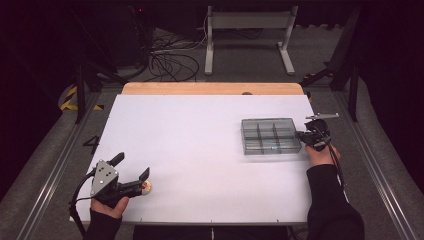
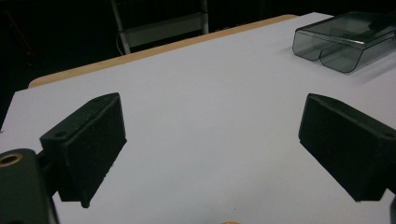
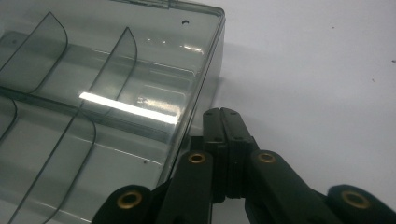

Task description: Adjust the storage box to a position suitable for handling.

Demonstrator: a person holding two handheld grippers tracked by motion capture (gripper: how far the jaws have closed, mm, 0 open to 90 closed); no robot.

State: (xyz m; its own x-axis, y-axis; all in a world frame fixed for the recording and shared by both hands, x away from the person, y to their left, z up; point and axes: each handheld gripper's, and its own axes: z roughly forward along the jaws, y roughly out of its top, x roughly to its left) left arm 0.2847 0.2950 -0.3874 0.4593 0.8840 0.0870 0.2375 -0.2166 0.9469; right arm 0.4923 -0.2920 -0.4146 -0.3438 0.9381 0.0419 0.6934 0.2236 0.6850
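Desk (image 1: 200,150): white top with a wooden strip along the far edge; dark floor, cables and a metal frame lie beyond it.
Box (image 1: 270,135): clear grey plastic, split by dividers into compartments, lying flat on the right half of the desk. Nothing can be made out inside the compartments.
Right hand-held gripper (image 1: 302,135): held at the box's right edge, a sleeved arm coming in from the bottom right. In the right gripper view its jaws are pressed together with no gap, their tips just beside the box's side wall (image 3: 196,112); whether they touch the wall I cannot tell.
Left hand-held gripper (image 1: 131,167): near the front left corner of the desk, held low over the surface, a grey plate on top. Its jaws stand wide apart, with bare desk between them in the left gripper view.
Small object (image 1: 146,187): round, yellowish with a red spot, on the desk just beside the tip of the left hand-held gripper's near jaw; too small to identify.
Spacing: the two hand-held grippers are well apart, and the box is far from the left one.
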